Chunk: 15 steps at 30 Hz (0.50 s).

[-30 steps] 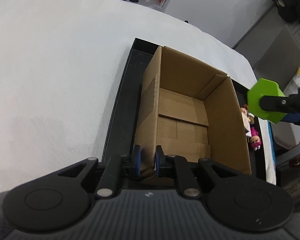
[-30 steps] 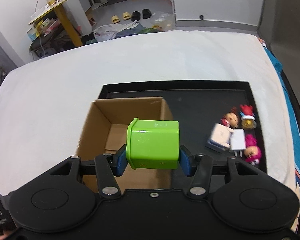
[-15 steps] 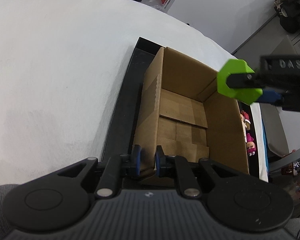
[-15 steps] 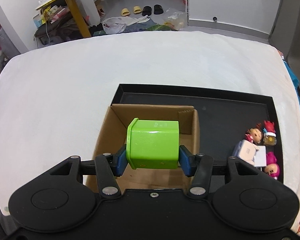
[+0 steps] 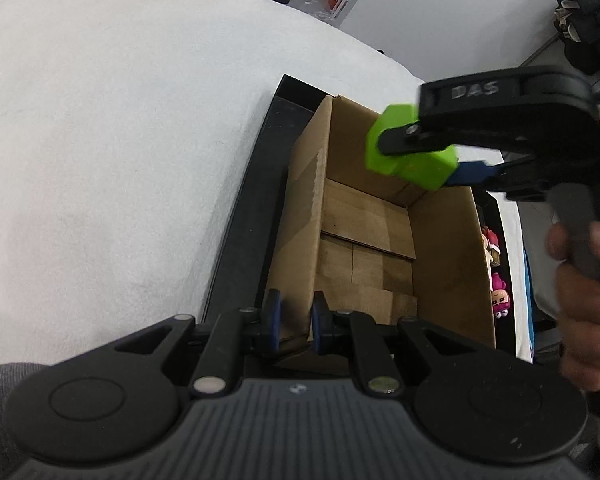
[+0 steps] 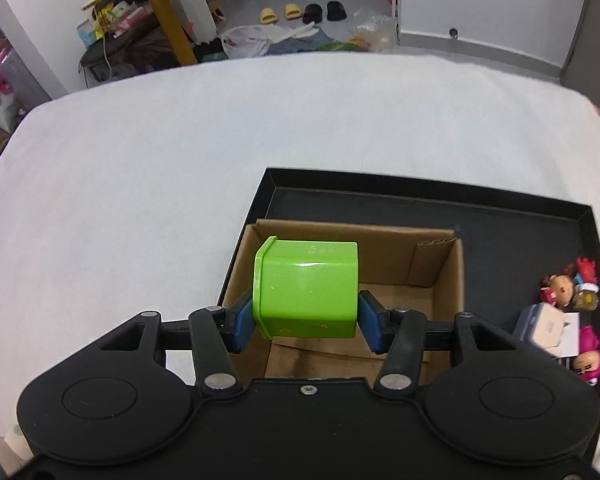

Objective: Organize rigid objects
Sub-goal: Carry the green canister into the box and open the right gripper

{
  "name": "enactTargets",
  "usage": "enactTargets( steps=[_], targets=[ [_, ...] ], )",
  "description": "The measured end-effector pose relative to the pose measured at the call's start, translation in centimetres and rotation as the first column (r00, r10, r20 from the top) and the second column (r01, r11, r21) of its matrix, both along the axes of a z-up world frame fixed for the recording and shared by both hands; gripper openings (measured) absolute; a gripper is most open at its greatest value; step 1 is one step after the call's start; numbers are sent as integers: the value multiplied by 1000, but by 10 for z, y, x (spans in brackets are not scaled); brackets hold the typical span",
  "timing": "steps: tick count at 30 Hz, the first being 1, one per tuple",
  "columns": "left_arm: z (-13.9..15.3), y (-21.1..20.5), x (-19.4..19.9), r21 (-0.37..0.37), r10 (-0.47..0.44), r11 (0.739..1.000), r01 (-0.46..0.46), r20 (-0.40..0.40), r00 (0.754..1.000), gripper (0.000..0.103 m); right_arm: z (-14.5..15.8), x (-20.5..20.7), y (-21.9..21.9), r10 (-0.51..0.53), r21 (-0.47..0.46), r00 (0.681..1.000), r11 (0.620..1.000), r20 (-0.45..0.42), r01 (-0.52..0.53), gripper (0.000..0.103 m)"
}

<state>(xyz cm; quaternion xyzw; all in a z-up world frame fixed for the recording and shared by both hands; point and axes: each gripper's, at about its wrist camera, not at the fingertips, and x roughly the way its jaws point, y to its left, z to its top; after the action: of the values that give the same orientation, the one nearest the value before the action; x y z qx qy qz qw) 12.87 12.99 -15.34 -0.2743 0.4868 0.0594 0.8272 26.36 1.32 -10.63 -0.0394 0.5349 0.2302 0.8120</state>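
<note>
Green plastic container [image 6: 306, 290] is clamped in the right claw [image 6: 306, 318] above the cardboard box [image 5: 452, 264], whose near wall is pinched by the left claw [image 5: 292, 320]. If released early, the box rim could be struck and the container bounced onto the black tray [image 6: 500, 216].

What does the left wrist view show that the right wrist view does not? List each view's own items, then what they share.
Only the left wrist view: the left gripper with its fingers pinching the cardboard box's near wall, and the hand that holds the right gripper.

Only the right wrist view: a yellow-legged table, bags on the floor and a white packet among the figurines.

Both: the green container clamped above the open box, the black tray, the figurines and the slippers.
</note>
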Motion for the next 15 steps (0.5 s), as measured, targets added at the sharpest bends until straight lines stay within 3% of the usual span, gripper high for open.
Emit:
enactTargets(
  steps=[9, 15],
  targets=[
    [-2, 6, 0, -35, 34, 999, -34, -10, 999, 14, -19, 2, 5, -12, 6, 999, 1000, -40, 12, 52],
    [-3, 8, -3, -57, 53, 997, -53, -14, 999, 14, -12, -2, -2, -21, 67, 999, 997, -26, 22, 62]
  ],
)
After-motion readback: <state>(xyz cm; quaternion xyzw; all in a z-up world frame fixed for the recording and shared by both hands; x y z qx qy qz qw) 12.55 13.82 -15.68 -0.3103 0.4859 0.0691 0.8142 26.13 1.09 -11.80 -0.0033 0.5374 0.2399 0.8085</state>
